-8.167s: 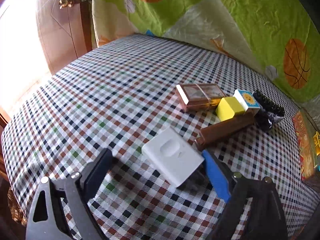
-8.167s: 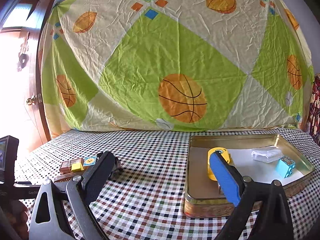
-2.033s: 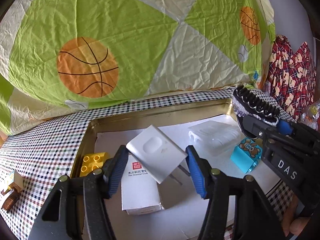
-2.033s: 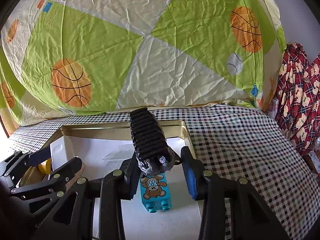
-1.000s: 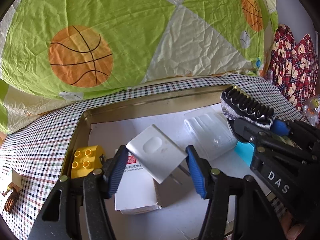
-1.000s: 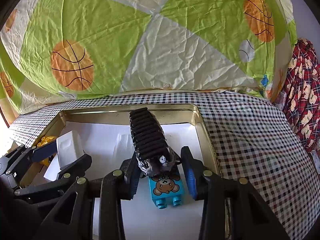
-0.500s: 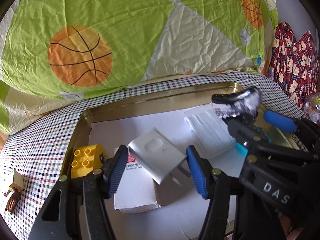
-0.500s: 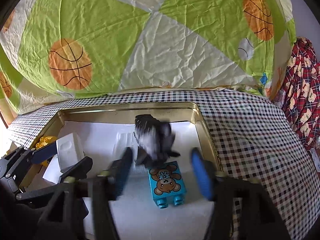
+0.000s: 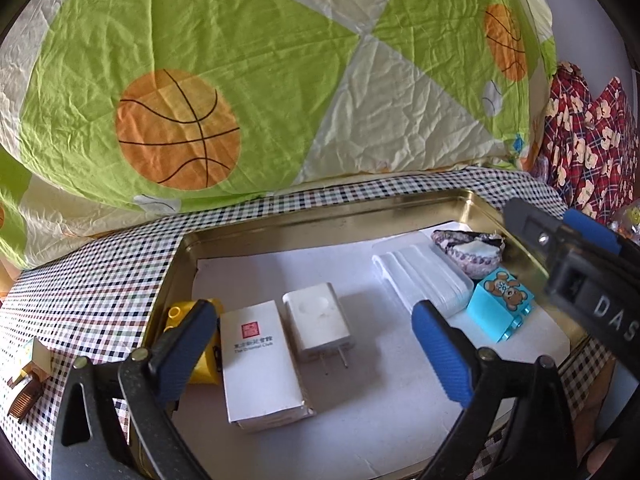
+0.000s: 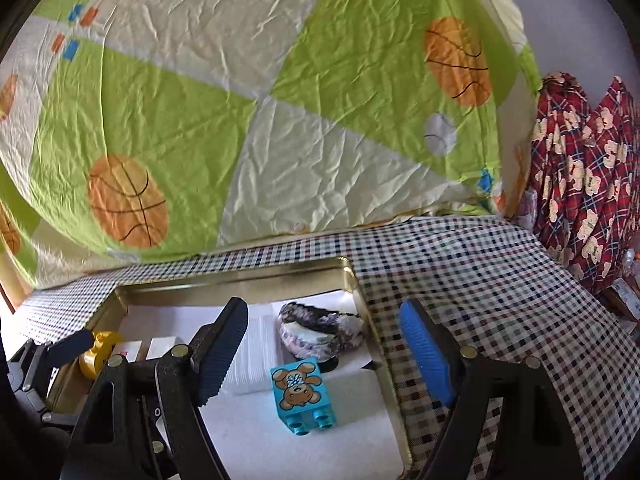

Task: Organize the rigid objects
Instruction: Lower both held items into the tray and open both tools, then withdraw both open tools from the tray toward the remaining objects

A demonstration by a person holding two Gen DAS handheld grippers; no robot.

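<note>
Left gripper [image 9: 316, 344] jaws are opening, right gripper [image 10: 324, 350] gapes, both empty; withdrawing could snag the plug adapter [image 9: 318, 322] or hair clip [image 10: 320, 330] inside the tin tray [image 9: 320, 222]

gold tray [image 9: 320, 220], checked tablecloth [image 9: 100, 280], turquoise bear block [image 9: 500, 304].
</note>
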